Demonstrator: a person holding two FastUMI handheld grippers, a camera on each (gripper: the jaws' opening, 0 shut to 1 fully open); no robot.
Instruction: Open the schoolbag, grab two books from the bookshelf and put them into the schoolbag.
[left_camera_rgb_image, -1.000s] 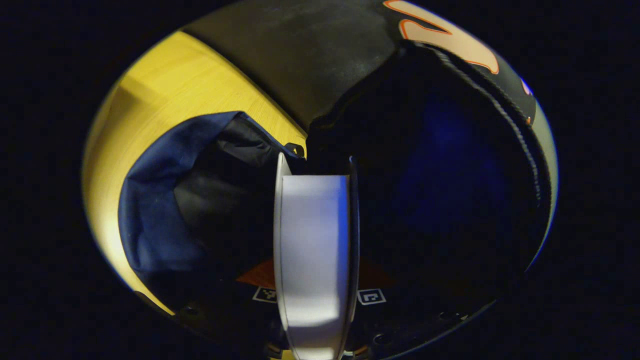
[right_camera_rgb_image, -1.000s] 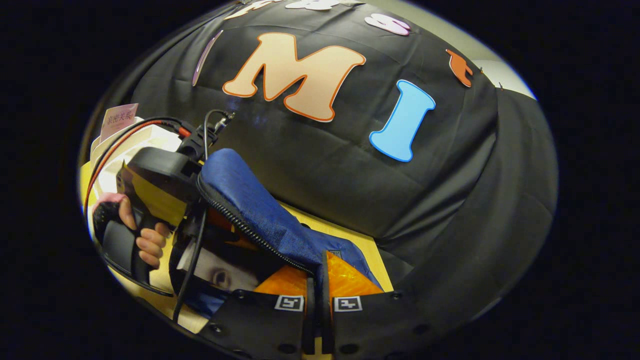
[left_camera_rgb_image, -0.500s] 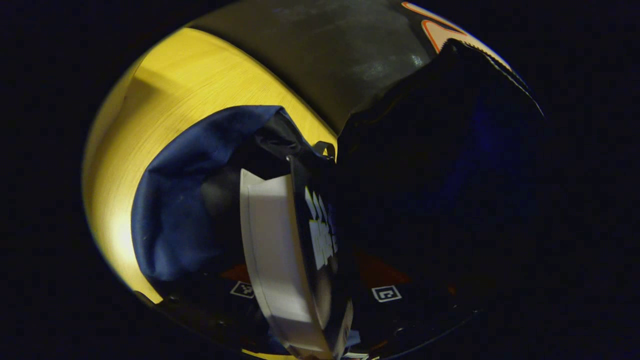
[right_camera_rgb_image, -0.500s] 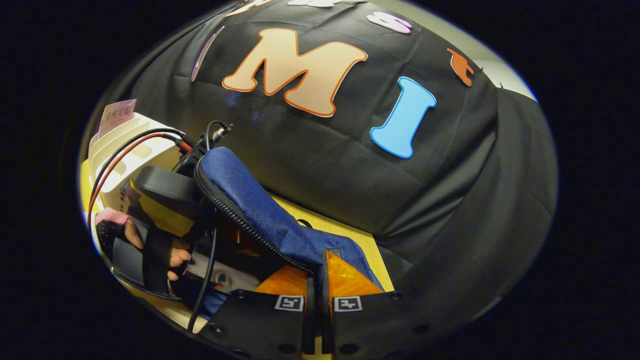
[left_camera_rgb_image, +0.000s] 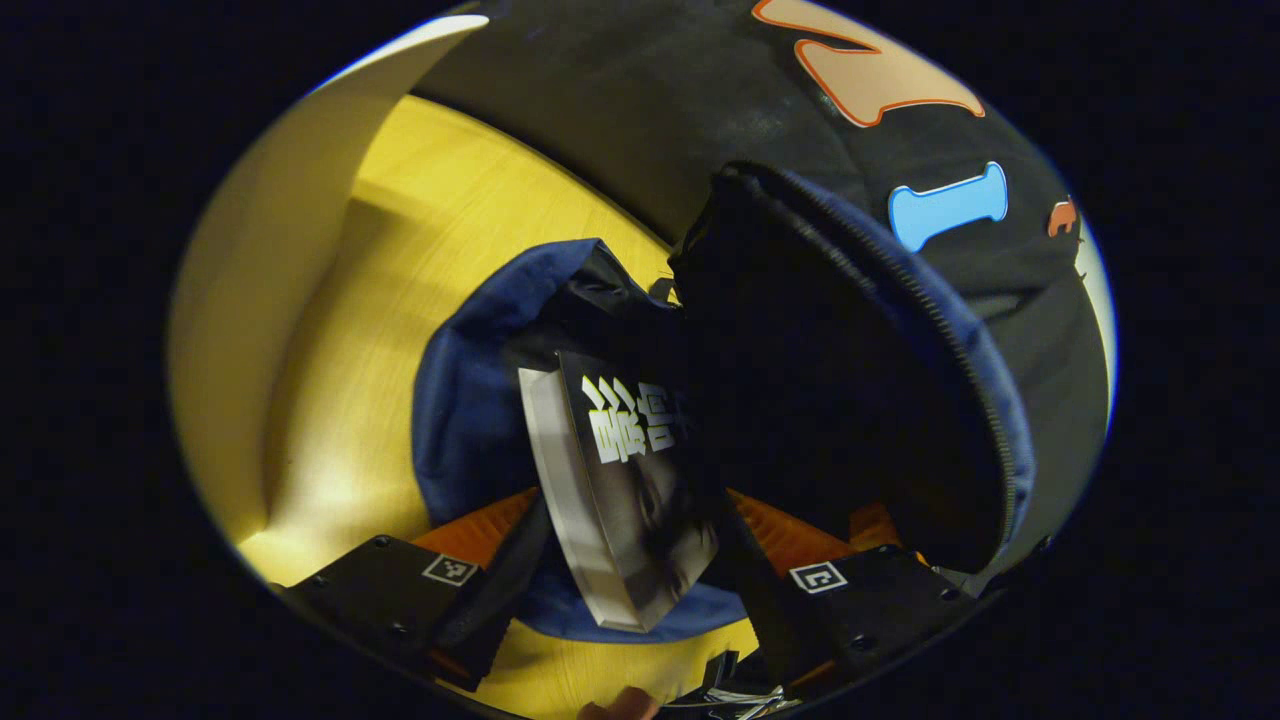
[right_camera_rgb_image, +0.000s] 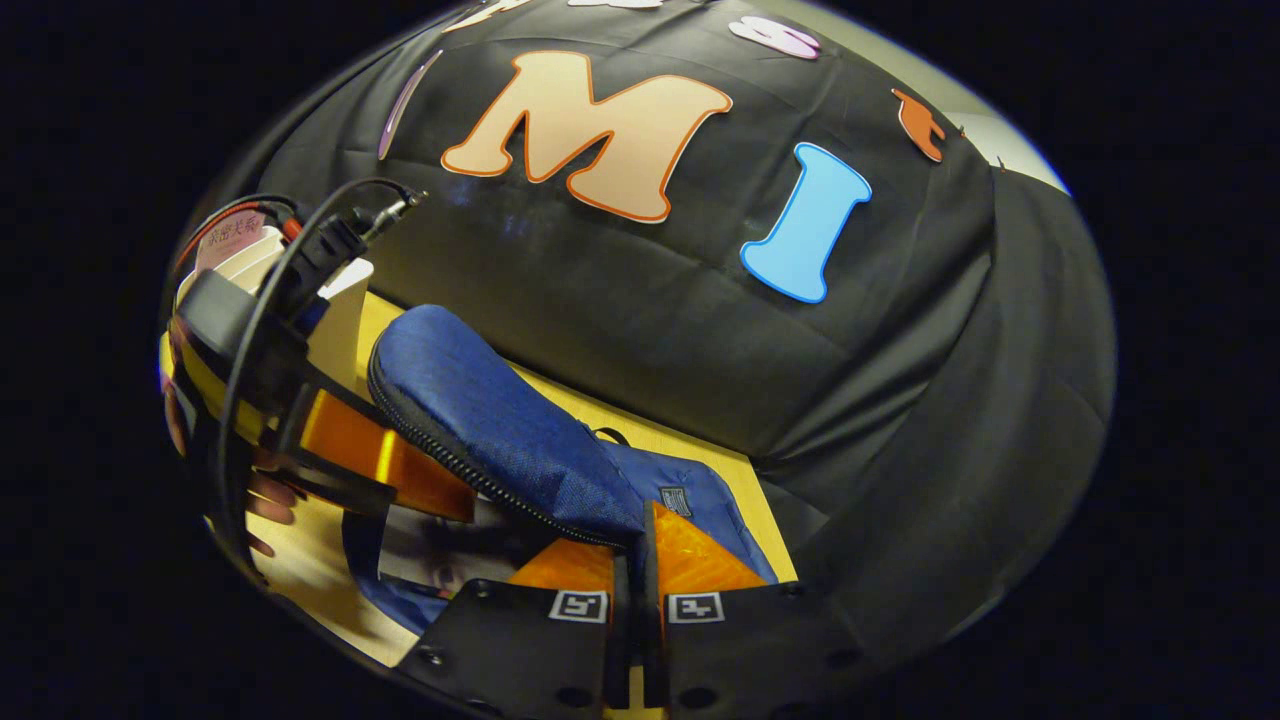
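Between wide-spread left gripper (left_camera_rgb_image: 630, 590) fingers, book (left_camera_rgb_image: 625, 500) released, long axis pointing ahead into schoolbag (left_camera_rgb_image: 470, 420); flap (right_camera_rgb_image: 500, 430) pinched by right gripper (right_camera_rgb_image: 634, 600).

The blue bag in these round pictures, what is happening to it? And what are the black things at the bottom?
A person holds a two-finger claw in each hand. Each claw carries a camera looking along its fingers, and the black things are those fingers. In the right gripper view, the right claw is pinched shut on the schoolbag flap, holding it up. In the left gripper view, the left claw is wide open, and a book lies inside the bag between its fingers. The bag rests on a yellow table.
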